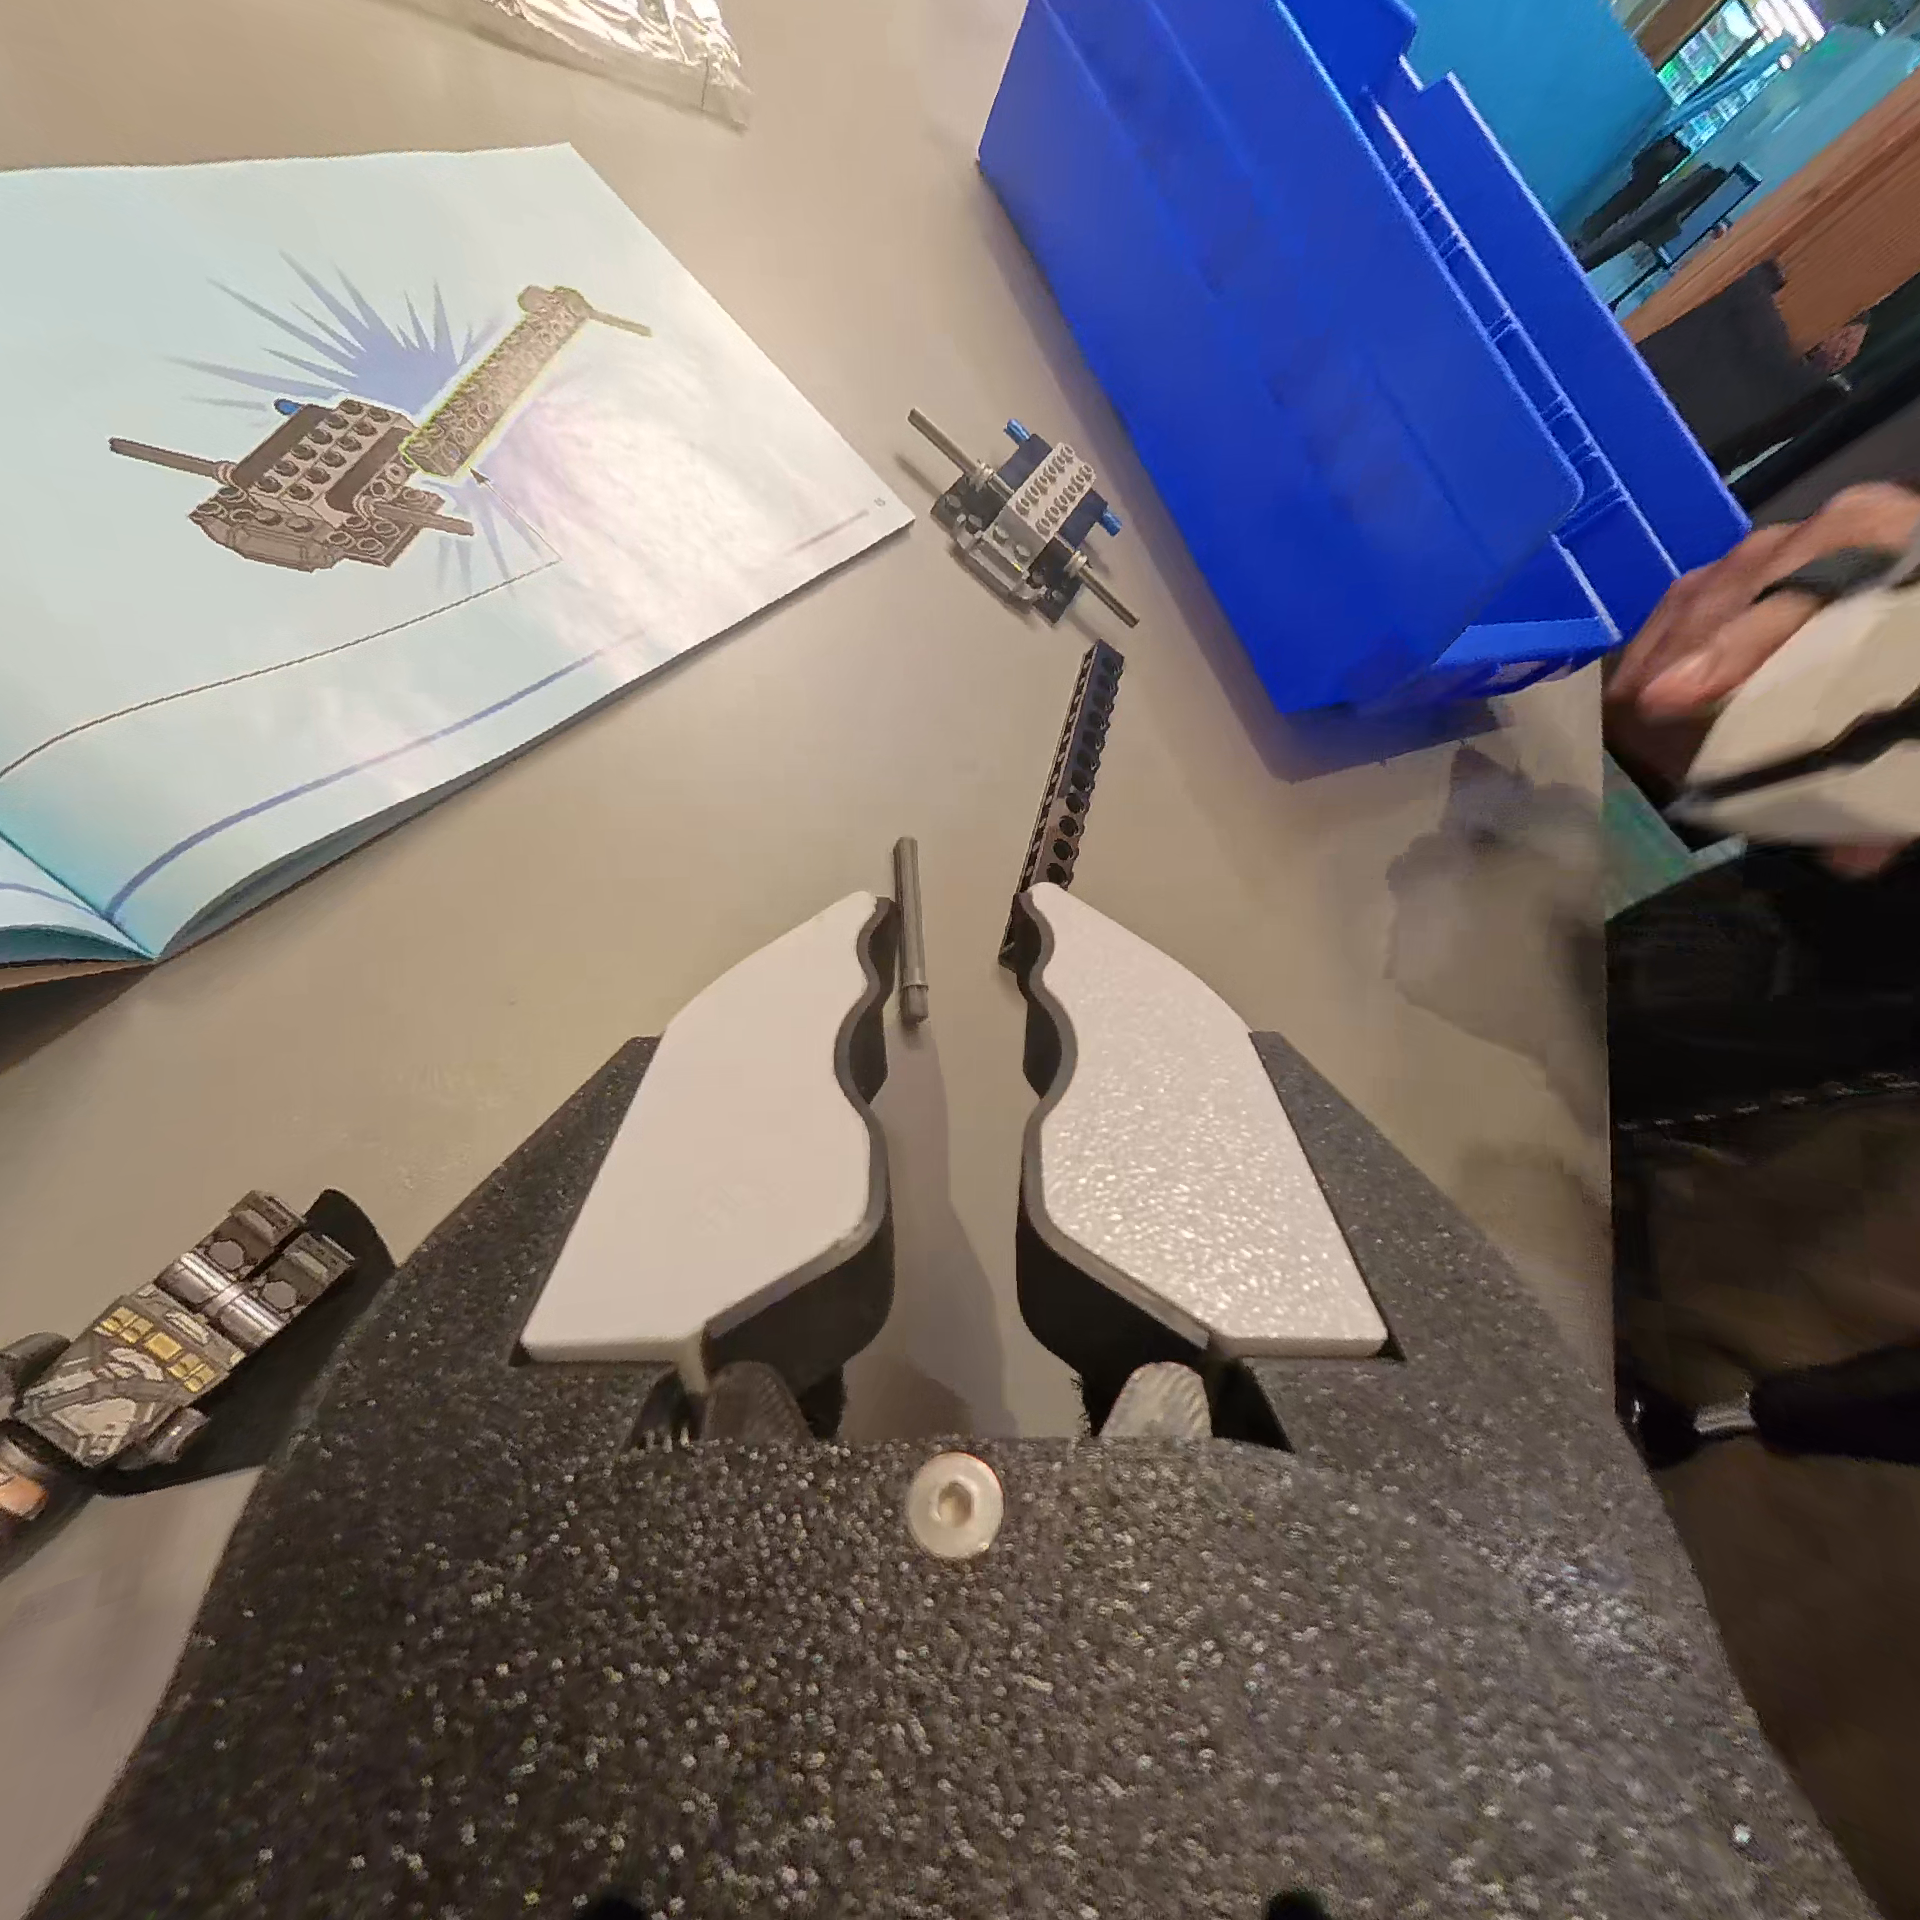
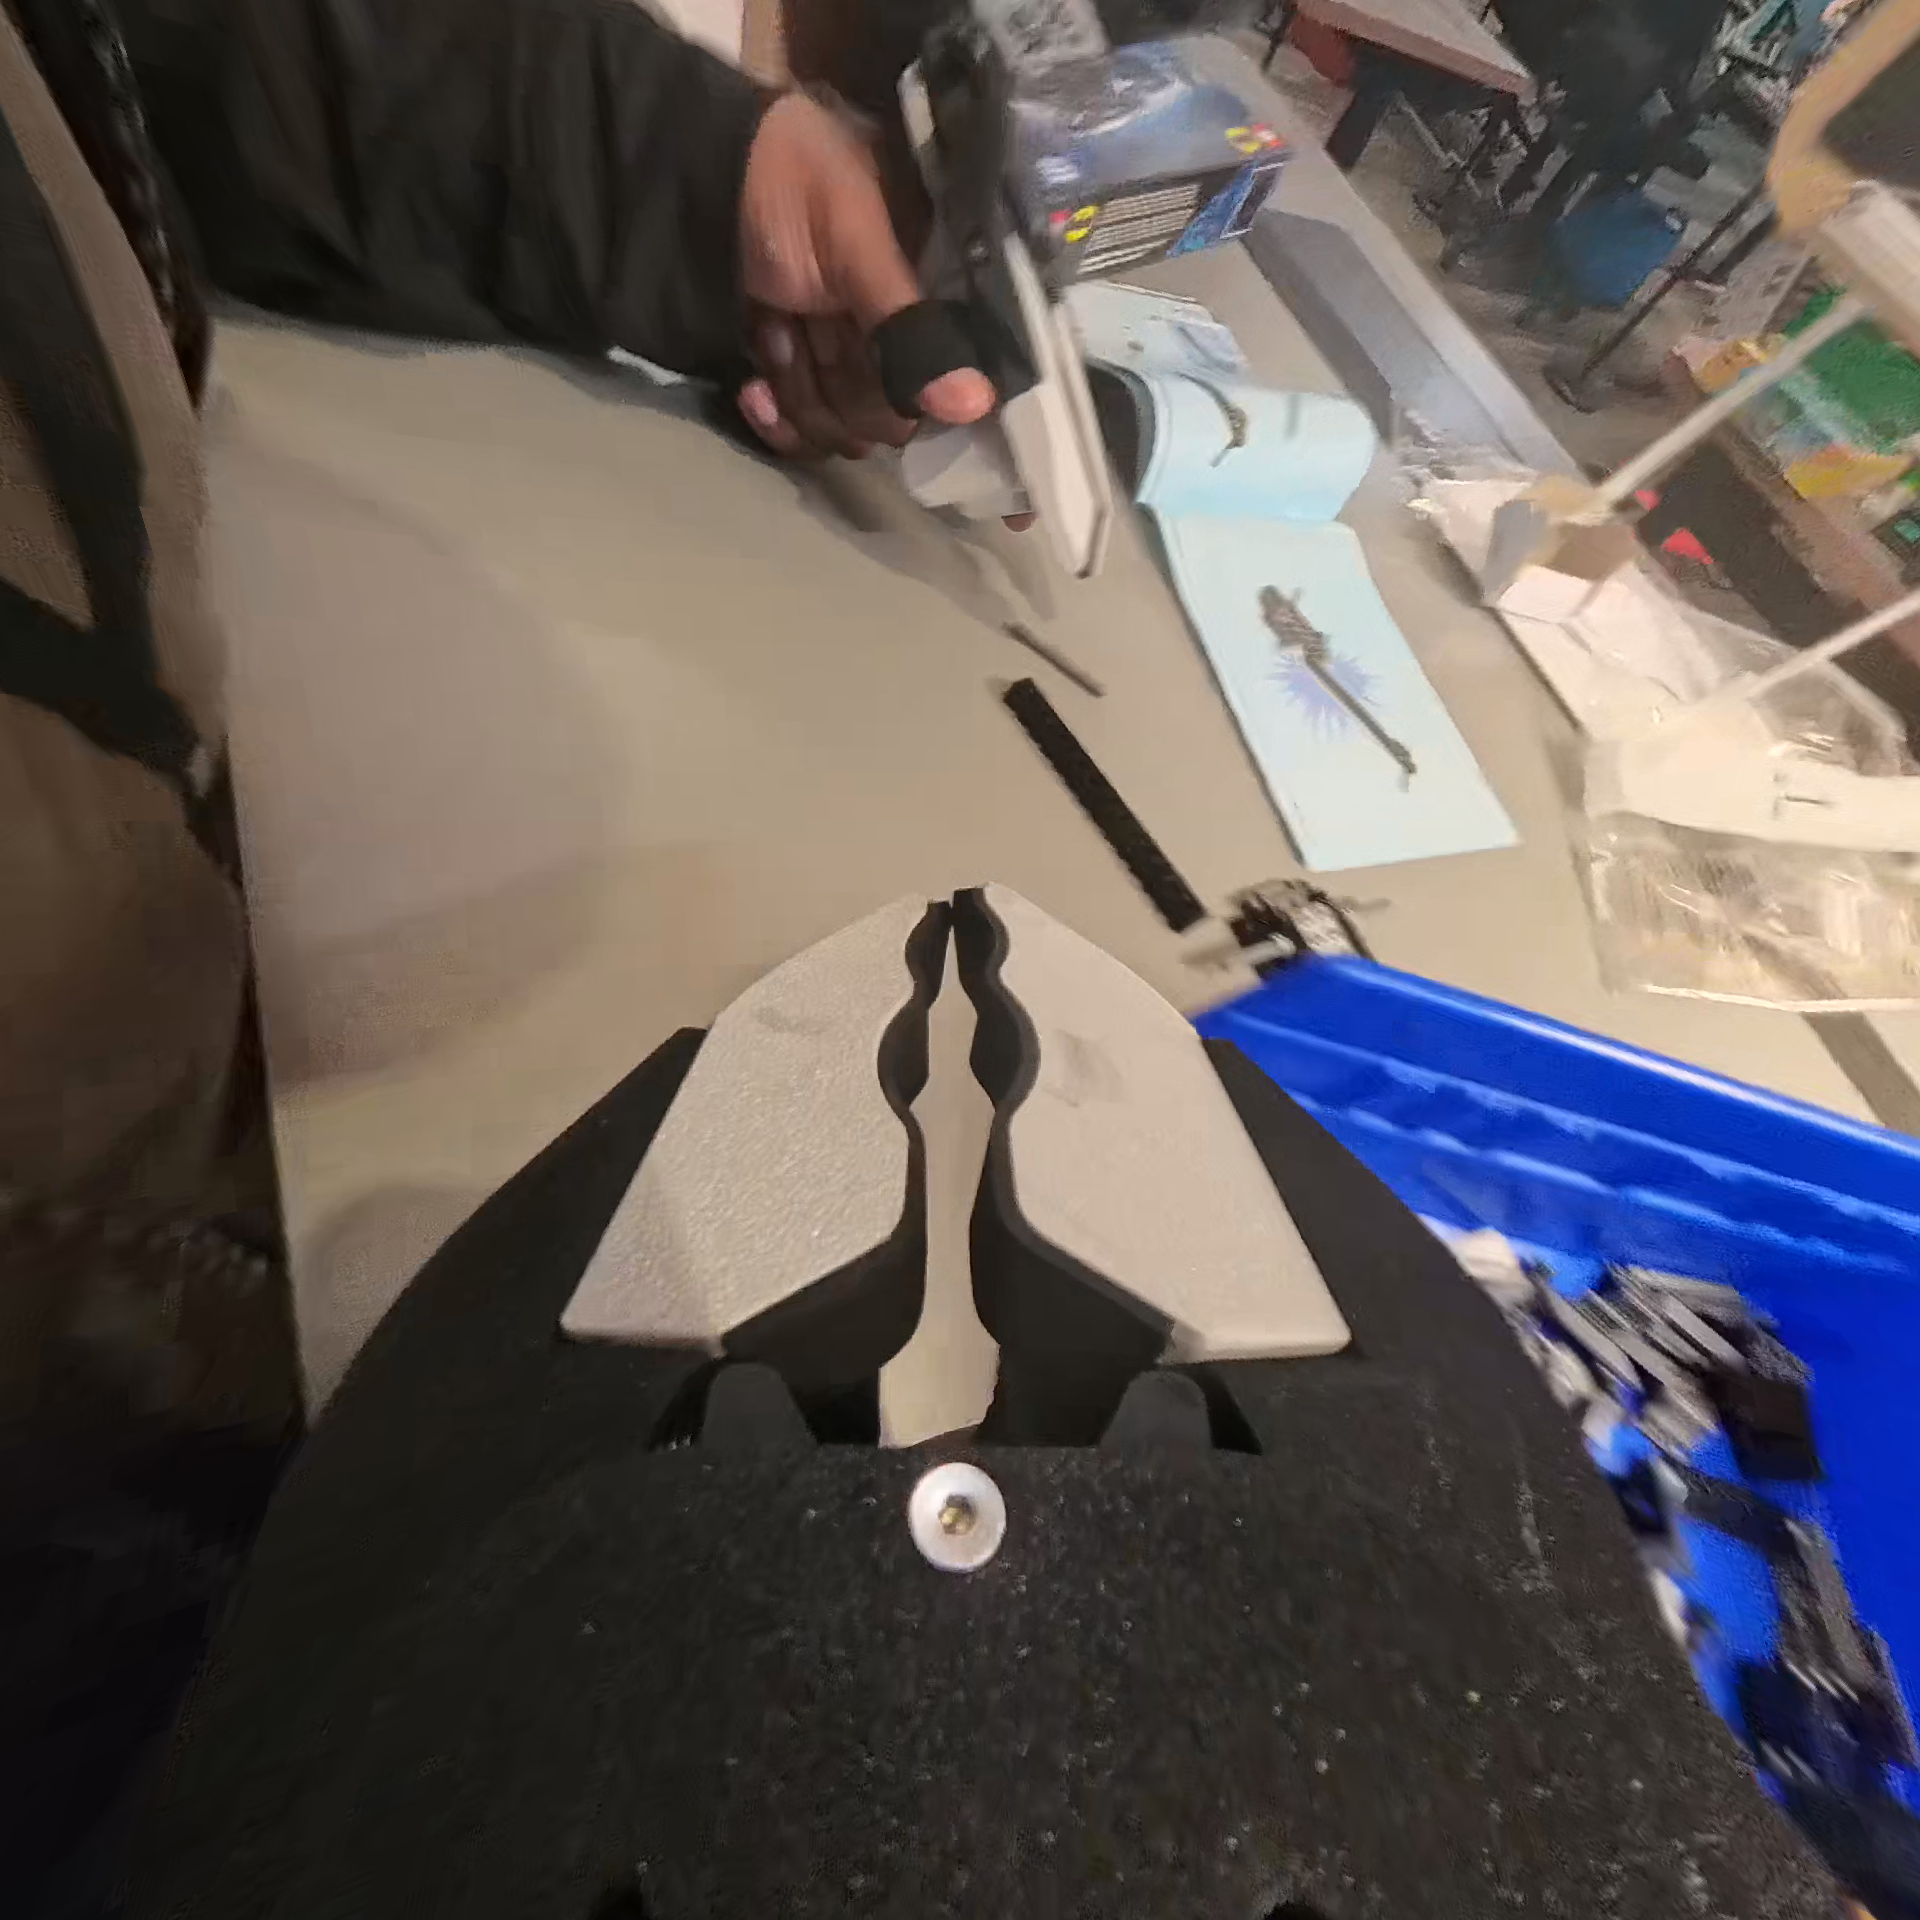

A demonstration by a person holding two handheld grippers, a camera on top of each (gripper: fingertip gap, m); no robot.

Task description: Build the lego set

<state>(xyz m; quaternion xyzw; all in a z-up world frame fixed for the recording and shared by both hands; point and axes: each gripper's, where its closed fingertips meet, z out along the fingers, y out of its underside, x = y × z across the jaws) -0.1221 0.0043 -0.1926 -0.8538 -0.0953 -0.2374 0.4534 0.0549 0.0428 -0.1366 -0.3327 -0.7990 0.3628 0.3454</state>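
Grey-beige table (image 1: pixel 623 935) – left gripper (image 1: pixel 951 914) open over a grey axle pin (image 1: pixel 911 930); right gripper (image 2: pixel 953 899) closed, bare – cluttered workroom behind.

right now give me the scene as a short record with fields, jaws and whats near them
surface: grey table
left gripper: jaws open, nothing clamped
between its jaws: short grey axle pin lying on the table beside the left finger
by its right finger: long black holed beam
ahead: small grey and black brick assembly
left side: open instruction booklet
right side: blue bin
right gripper: jaws shut, nothing visible between them, above bare table near the bin
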